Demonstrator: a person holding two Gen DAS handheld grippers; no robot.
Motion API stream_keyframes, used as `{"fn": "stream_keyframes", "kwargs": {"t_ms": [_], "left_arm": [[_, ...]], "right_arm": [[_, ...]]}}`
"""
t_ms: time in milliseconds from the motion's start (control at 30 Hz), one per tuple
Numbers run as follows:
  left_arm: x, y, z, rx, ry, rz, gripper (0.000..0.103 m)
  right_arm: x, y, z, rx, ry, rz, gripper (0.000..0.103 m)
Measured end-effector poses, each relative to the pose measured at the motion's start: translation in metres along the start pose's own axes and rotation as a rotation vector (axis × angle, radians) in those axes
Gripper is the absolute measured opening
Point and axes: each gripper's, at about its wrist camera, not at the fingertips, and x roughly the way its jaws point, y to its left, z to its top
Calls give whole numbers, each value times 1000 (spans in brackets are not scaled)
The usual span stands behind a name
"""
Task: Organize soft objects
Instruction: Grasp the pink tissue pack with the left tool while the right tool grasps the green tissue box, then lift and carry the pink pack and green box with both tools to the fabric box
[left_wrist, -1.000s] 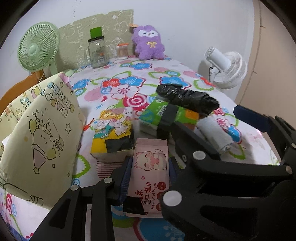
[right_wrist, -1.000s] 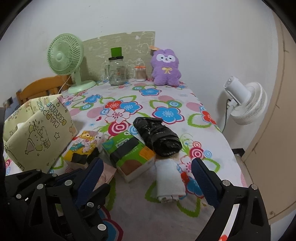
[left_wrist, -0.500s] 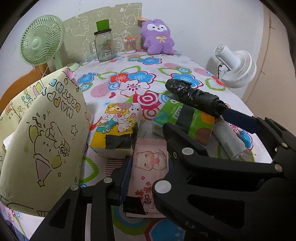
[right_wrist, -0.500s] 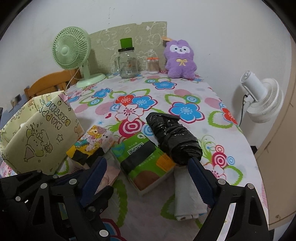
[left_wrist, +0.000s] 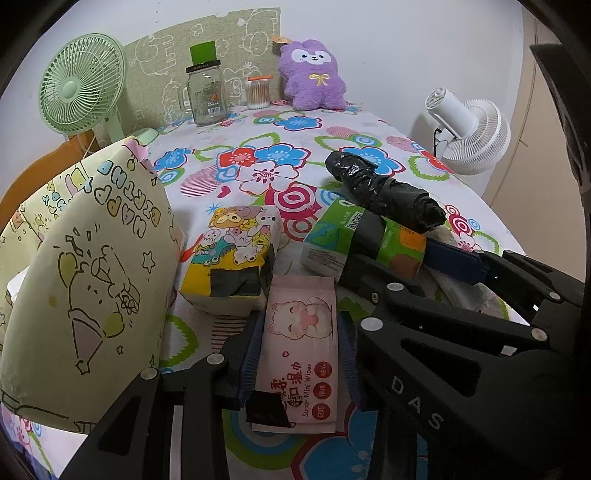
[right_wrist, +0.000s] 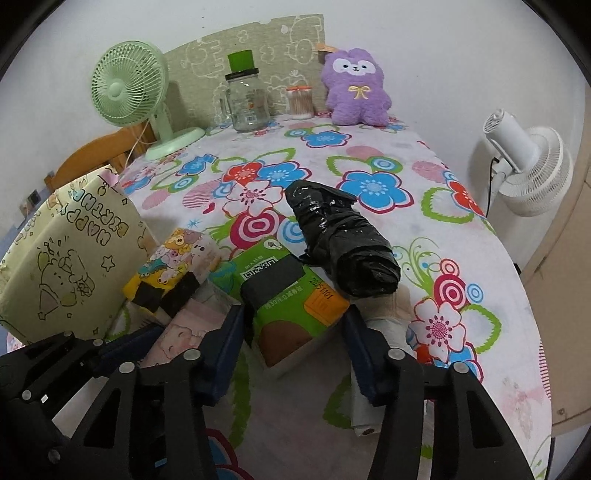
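My left gripper (left_wrist: 299, 354) is shut on a pink pack of mini wipes (left_wrist: 301, 347) that lies on the flowered tablecloth. My right gripper (right_wrist: 295, 339) is open, with a finger on each side of the near end of a green tissue pack (right_wrist: 288, 291); the green pack also shows in the left wrist view (left_wrist: 362, 236). A yellow cartoon tissue pack (left_wrist: 231, 254) lies behind the wipes. A black plastic-wrapped roll (right_wrist: 343, 236) lies against the green pack. A white rolled cloth (right_wrist: 384, 332) lies under my right gripper's right finger.
A yellow paper gift bag (left_wrist: 81, 288) stands at the left. At the back stand a green fan (right_wrist: 129, 92), a glass jar (right_wrist: 245, 99), a cotton swab tub (right_wrist: 300, 101) and a purple plush toy (right_wrist: 356, 88). A white fan (right_wrist: 528, 166) stands past the table's right edge.
My right gripper has moved forward and left, from over the white cloth to around the green tissue pack. My left gripper has stayed shut on the wipes.
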Motion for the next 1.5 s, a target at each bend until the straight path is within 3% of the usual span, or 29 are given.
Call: {"fn": "stream_keyframes", "kwargs": {"t_ms": [600, 1500], "left_arm": [[-28, -8, -8, 31, -60, -2, 40], [-106, -20, 2, 68, -210, -5, 40]], "right_arm": [[-35, 5, -9, 22, -43, -36, 49], [-126, 12, 1, 51, -173, -94, 49]]}}
